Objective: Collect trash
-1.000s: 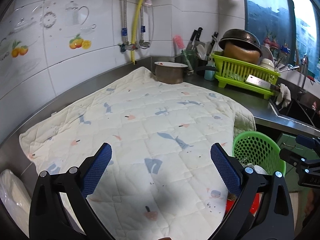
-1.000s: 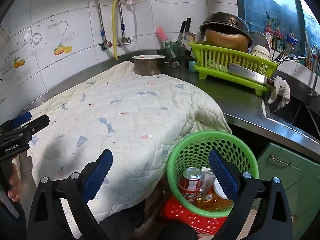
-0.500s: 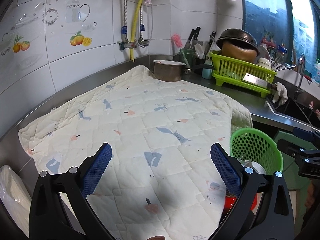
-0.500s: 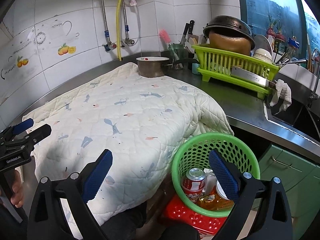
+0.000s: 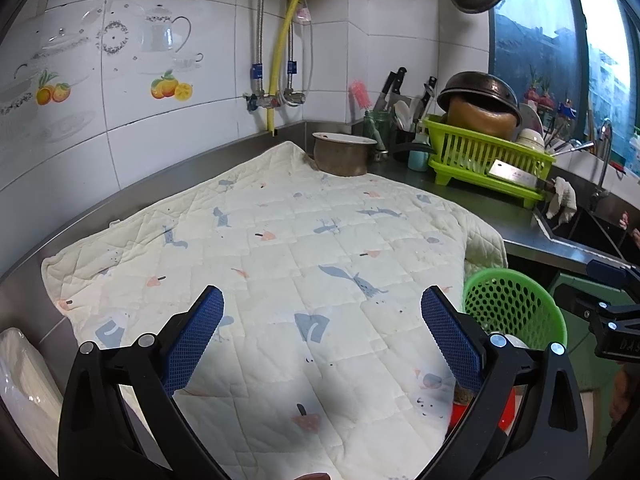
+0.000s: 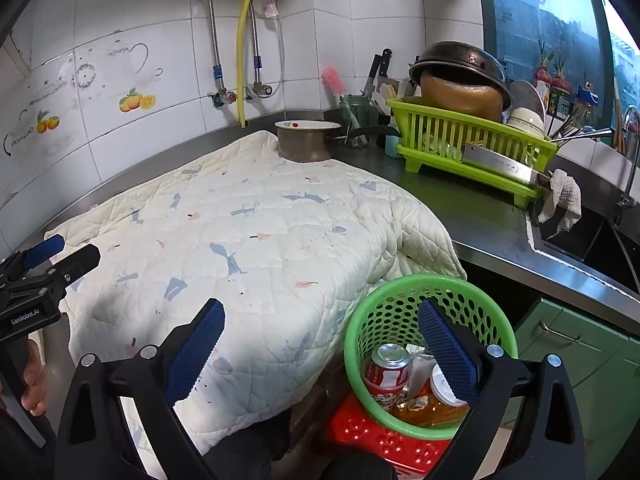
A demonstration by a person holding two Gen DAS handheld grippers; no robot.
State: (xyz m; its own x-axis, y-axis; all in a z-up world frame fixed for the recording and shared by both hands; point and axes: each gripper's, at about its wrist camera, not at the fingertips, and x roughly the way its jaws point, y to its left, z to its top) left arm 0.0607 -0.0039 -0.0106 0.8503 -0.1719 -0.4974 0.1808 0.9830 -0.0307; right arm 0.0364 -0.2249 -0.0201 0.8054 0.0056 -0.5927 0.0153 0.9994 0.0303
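A green perforated basket stands on a red stool beside the counter. It holds a red soda can, an orange bottle and other trash. The basket also shows in the left wrist view. A white quilted cloth with small prints covers the counter; I see no trash on it. My left gripper is open and empty above the cloth's near edge. My right gripper is open and empty above the cloth's edge and the basket.
A metal pot sits at the cloth's far corner. A green dish rack with a cleaver, pots and bowls stands right of it. A knife and utensil holder is behind. A sink lies at right. A white plastic bag lies at far left.
Both grippers have pulled back and risen slightly, so the counter and basket look a little farther. Both stay open and empty.
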